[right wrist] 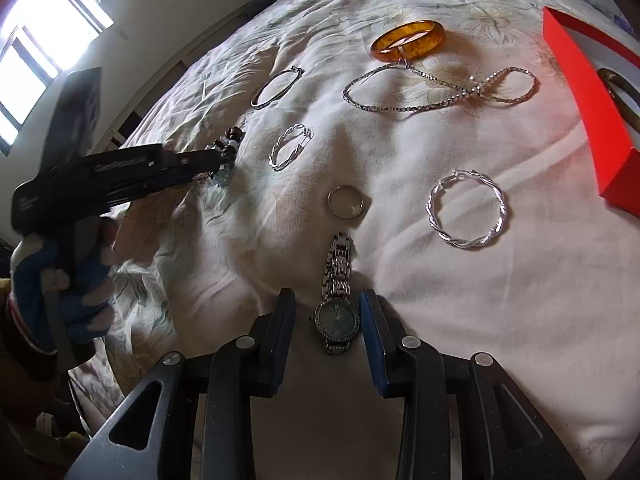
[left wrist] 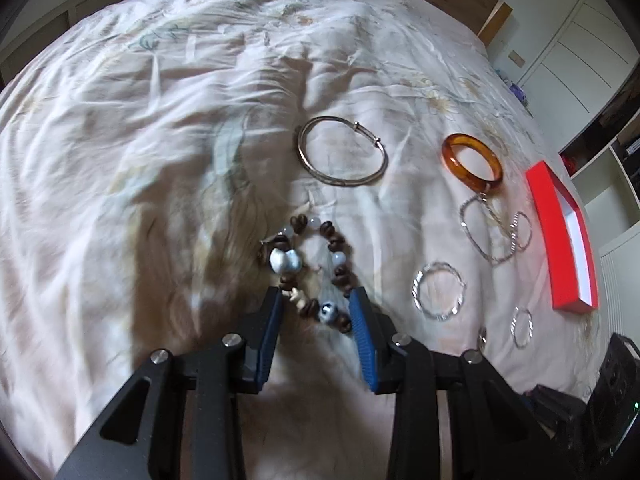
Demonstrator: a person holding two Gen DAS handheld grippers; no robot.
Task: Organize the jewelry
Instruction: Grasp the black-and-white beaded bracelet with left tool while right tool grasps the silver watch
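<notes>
A wood-and-stone beaded bracelet (left wrist: 284, 261) lies on the bedspread, also seen in the right wrist view (right wrist: 234, 136). My left gripper (left wrist: 316, 300) stands open with its fingers either side of the bracelet's near end; it points down at the bed. In the right wrist view the left gripper (right wrist: 216, 160) is held by a gloved hand (right wrist: 60, 264). A silver watch (right wrist: 337, 318) lies flat with its dial between the fingers of my right gripper (right wrist: 326, 304), which is open, with a gap on the left side.
On the bed lie a silver bangle (left wrist: 340, 181), an amber bangle (right wrist: 384, 53), a rhinestone chain (right wrist: 476, 90), two twisted hoops (right wrist: 464, 243) (right wrist: 275, 156) and a plain ring (right wrist: 345, 216). A red box (right wrist: 580, 80) sits at the right.
</notes>
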